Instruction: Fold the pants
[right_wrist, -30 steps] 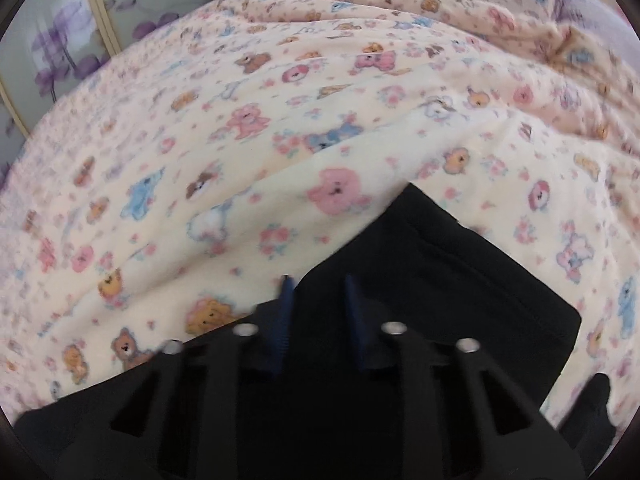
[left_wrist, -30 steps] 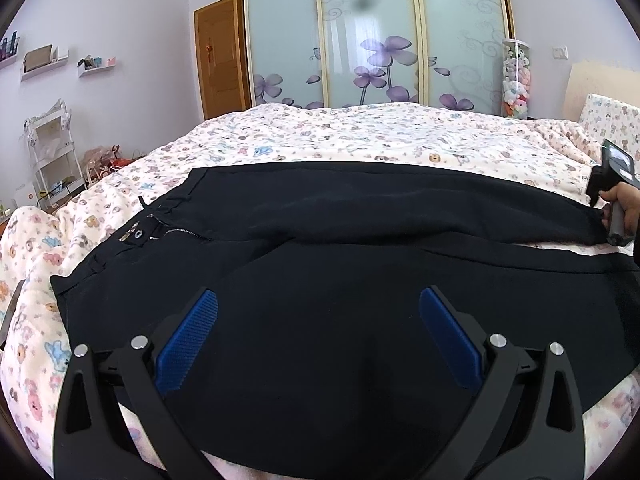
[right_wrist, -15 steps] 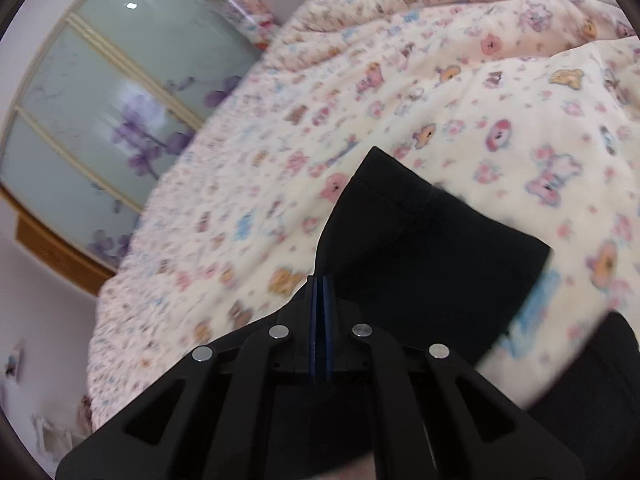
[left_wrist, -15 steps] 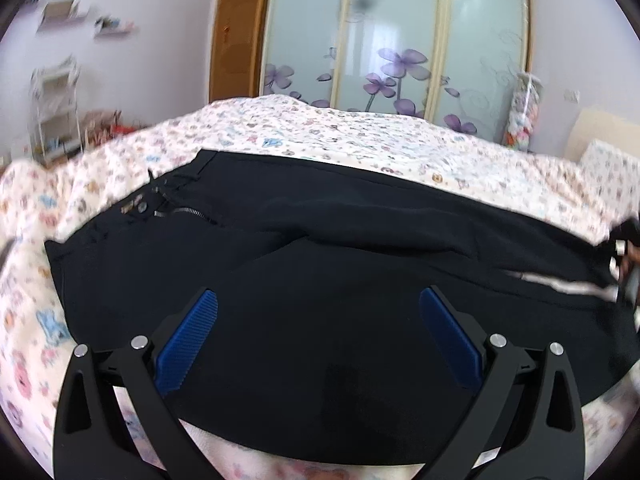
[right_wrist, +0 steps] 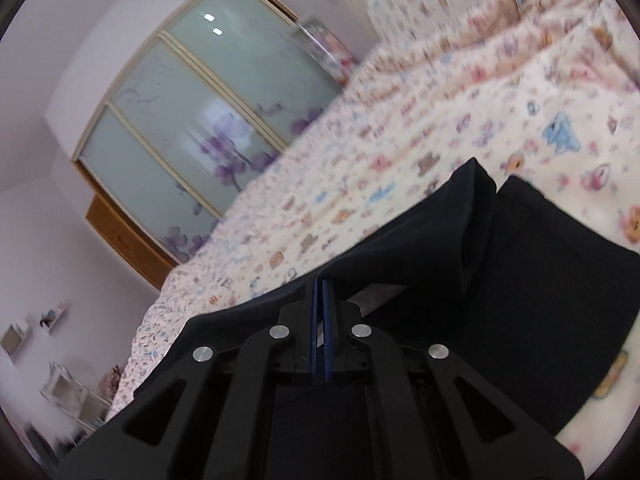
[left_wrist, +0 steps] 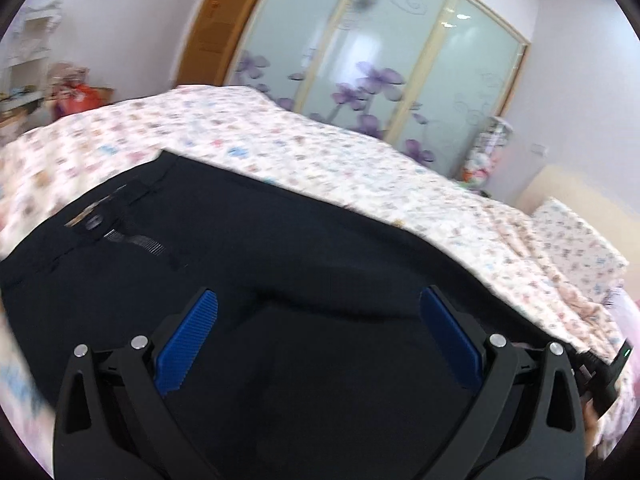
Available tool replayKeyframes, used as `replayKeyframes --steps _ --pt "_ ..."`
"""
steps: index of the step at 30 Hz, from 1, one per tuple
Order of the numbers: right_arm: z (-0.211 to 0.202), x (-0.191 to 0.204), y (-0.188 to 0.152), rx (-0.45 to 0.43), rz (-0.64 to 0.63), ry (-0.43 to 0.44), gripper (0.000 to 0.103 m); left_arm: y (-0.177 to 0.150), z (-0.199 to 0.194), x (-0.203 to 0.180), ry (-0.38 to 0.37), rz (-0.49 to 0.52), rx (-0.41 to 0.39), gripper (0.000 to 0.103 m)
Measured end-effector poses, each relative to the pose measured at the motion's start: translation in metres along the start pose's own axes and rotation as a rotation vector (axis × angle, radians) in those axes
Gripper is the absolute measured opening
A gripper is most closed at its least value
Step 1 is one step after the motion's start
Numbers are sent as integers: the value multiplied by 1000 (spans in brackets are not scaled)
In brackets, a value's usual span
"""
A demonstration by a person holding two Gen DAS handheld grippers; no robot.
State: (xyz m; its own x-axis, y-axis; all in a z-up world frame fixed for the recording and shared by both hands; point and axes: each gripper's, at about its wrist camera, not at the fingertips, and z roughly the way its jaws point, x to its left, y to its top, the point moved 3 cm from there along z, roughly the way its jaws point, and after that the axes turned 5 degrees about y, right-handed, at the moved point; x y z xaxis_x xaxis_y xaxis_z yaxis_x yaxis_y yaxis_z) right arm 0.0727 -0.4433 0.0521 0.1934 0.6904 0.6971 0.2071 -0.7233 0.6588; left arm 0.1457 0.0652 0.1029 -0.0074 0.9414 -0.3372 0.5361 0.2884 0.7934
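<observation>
Black pants (left_wrist: 304, 264) lie spread on a bed, waistband with zipper (left_wrist: 132, 238) at the left, legs running right. My left gripper (left_wrist: 320, 336) is open and empty, hovering over the middle of the pants. My right gripper (right_wrist: 320, 300) is shut on the hem of one pant leg (right_wrist: 436, 228), which it holds lifted off the bed; the other leg (right_wrist: 540, 280) lies flat beneath. The right gripper also shows at the right edge of the left wrist view (left_wrist: 604, 376).
The bed has a cream sheet with cartoon animal print (left_wrist: 320, 152). A pillow (left_wrist: 580, 240) lies at the right end. A sliding wardrobe with purple flowers (left_wrist: 360, 64) and a wooden door (left_wrist: 216, 28) stand behind the bed.
My right gripper closed on the pant leg hem and lifted it, swinging up toward the waist side. My left gripper stayed open and shifted over the pants.
</observation>
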Motion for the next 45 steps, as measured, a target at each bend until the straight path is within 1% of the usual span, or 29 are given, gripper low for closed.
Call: replayKeyframes --steps 4,5,7,8,9,11,12,14,15,17,18,19,20,21,23,24,26,27,28,29,30,31,34,37,41,45 --pt "-8 -4 -6 -76 -45 50 2 40 45 -11 -25 36 40 101" --pt "-9 -8 -6 -97 -42 80 2 48 55 -13 -17 43 43 101" --pt "-10 -13 -4 -111 -32 99 2 72 89 -19 -2 53 57 101" --pt "-11 -15 -2 -124 -30 121 2 82 107 -22 6 46 77 101" --pt "-13 -16 -1 -134 -42 127 2 89 122 -25 13 46 100 101" --pt "-16 -16 1 -145 -77 125 2 100 157 -30 40 51 172 101" --pt "-16 -17 1 -143 -78 135 2 103 180 -33 57 53 234 101" --pt "-14 -20 1 -129 -69 145 2 104 217 -34 53 22 318 100" --pt "-13 -22 0 -119 -62 152 2 101 227 -33 45 -2 341 99" --pt "-9 -25 0 -102 -49 155 2 94 254 -28 11 -88 392 92" --pt "-8 -28 -1 -93 -41 155 2 89 263 -29 13 -111 411 85" --pt "-5 -31 -1 -82 -28 152 2 83 273 -28 18 -135 437 73" --pt "-7 -33 -3 -77 -21 150 2 77 285 -25 17 -164 465 69" --pt "-6 -34 -4 -73 -16 149 2 72 291 -24 2 -201 473 64" --pt "-7 -32 -7 -69 -25 144 2 70 298 -19 -35 -274 439 62" --pt "-5 -31 -8 -62 -31 141 2 72 301 -17 -40 -318 397 63" --pt "-6 -29 -12 -54 -37 136 2 74 306 -13 -7 -354 357 62" --pt "-5 -29 -13 -50 -36 134 2 74 310 -10 9 -371 347 56" --pt "-5 -29 -13 -51 -36 133 2 76 313 -8 21 -375 340 25" --pt "-5 -29 -14 -52 -37 129 2 77 314 -6 40 -370 338 11" --pt "-6 -28 -14 -55 -39 128 2 77 314 -5 74 -349 339 5" --pt "-6 -28 -13 -57 -40 127 2 77 310 -5 66 -345 328 3" --pt "-9 -30 -13 -73 -26 132 2 82 285 -6 62 -321 263 1" --pt "-14 -33 -9 -102 -4 143 2 83 249 -5 39 -348 196 1" --pt "-24 -41 -2 -158 35 172 2 75 190 3 11 -399 136 1" --pt "-34 -49 4 -209 83 191 2 55 112 15 -19 -438 57 1"
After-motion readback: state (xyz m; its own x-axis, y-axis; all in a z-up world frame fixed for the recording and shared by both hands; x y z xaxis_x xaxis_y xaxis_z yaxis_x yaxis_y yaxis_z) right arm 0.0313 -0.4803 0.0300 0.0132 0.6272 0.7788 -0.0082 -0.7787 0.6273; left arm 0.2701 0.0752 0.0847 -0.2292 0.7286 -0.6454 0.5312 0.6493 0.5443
